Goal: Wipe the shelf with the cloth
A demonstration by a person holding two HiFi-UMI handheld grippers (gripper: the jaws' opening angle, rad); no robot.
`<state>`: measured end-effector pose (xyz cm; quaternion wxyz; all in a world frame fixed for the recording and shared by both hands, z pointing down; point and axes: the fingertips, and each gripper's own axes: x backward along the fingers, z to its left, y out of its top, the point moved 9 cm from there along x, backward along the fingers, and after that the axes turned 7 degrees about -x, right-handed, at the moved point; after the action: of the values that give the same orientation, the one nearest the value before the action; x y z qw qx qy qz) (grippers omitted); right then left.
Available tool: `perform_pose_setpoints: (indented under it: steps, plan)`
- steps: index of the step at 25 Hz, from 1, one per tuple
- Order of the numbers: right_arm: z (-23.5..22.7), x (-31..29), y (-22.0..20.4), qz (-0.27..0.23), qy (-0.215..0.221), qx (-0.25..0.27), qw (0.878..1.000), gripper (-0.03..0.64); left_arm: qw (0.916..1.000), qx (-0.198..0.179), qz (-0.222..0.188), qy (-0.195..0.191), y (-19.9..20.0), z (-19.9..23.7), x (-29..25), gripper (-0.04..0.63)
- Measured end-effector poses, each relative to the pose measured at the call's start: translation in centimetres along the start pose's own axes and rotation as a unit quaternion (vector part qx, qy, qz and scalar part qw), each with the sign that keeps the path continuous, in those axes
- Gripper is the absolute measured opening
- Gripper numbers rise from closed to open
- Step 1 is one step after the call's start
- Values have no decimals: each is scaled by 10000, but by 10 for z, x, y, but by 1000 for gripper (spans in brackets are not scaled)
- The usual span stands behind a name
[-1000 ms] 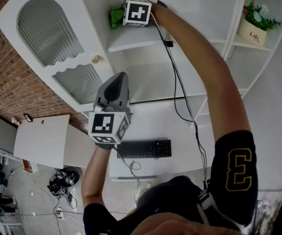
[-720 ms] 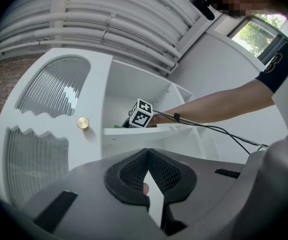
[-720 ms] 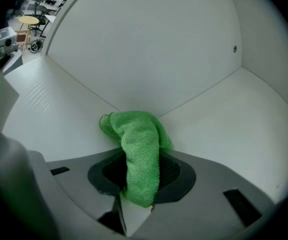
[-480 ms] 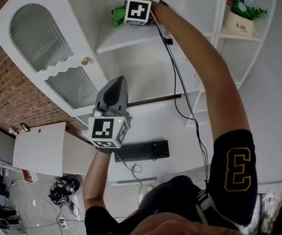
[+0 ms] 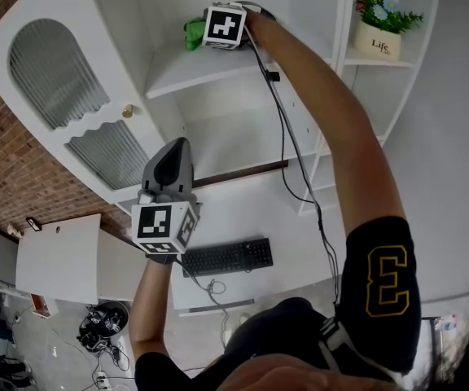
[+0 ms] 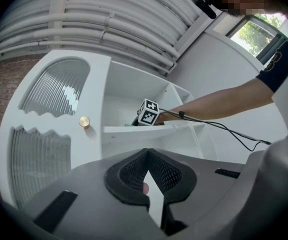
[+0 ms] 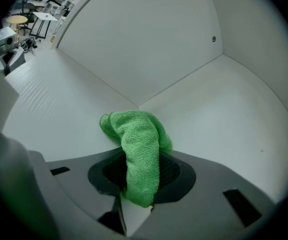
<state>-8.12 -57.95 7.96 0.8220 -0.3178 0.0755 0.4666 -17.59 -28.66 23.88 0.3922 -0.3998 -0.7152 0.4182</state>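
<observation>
A green cloth [image 7: 136, 139] is pinched in my right gripper [image 7: 140, 156], which is shut on it; the cloth bulges out ahead of the jaws onto the white shelf [image 7: 224, 114], near its back corner. In the head view the right gripper [image 5: 210, 31] reaches onto the upper shelf [image 5: 194, 68], with the cloth [image 5: 193, 31] showing at its left. My left gripper [image 5: 173, 149] is held lower down in front of the cabinet, jaws pointing up, shut and empty. From the left gripper [image 6: 146, 154] view, the right gripper's marker cube [image 6: 148, 113] sits on the shelf [image 6: 134, 129].
The cabinet door [image 5: 55, 80] with ribbed glass and a brass knob [image 5: 126, 111] stands open at the left. A potted plant [image 5: 379, 35] is on the side shelf at the right. A black cable [image 5: 287, 137] hangs along the right arm. Below, a keyboard [image 5: 226, 257] lies on a desk.
The head view has drifted, so the cabinet sits further left. The left gripper has sunk slightly down and left. The right gripper stays on the upper shelf with the cloth.
</observation>
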Motion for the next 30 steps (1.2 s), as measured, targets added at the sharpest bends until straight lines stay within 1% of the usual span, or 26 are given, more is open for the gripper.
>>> perform_pose_setpoints:
  steps: [5, 10, 13, 15, 17, 18, 20, 21, 25, 28, 30]
  plan:
    - [-3, 7, -12, 146, -90, -79, 9998, 115, 9999, 10, -35, -107, 1, -4, -2, 18]
    - [0, 14, -23, 156, 120, -260, 9995, 115, 9997, 46, -93, -202, 3, -7, -4, 18]
    - [-5, 20, -35, 371, -47, -334, 9987, 115, 9996, 78, -117, -260, 3, -9, -6, 18]
    - [-4, 20, -39, 368, 52, -407, 9985, 114, 9994, 94, -128, -297, 3, -11, -7, 18]
    - [-6, 22, -43, 403, 37, -444, 9982, 114, 9993, 104, -132, -332, 2, -12, -8, 18]
    - [-8, 24, -46, 480, -49, -458, 9978, 114, 9992, 109, -131, -348, 1, -13, -8, 18]
    - [-16, 28, -54, 766, -409, -472, 9951, 114, 9992, 108, -120, -375, 0, -13, -8, 18]
    - [-18, 30, -56, 870, -515, -500, 9936, 114, 9992, 102, -109, -380, 0, -13, -8, 18]
    - [-22, 36, -70, 1173, -679, -709, 9882, 111, 9990, 129, -121, -416, -1, -14, -8, 18]
    - [-24, 45, -81, 1612, -884, -903, 9788, 110, 9986, 147, -171, -471, 0, -16, -9, 18]
    - [-25, 47, -85, 1761, -963, -977, 9748, 111, 9983, 161, -211, -512, 2, -19, -9, 18]
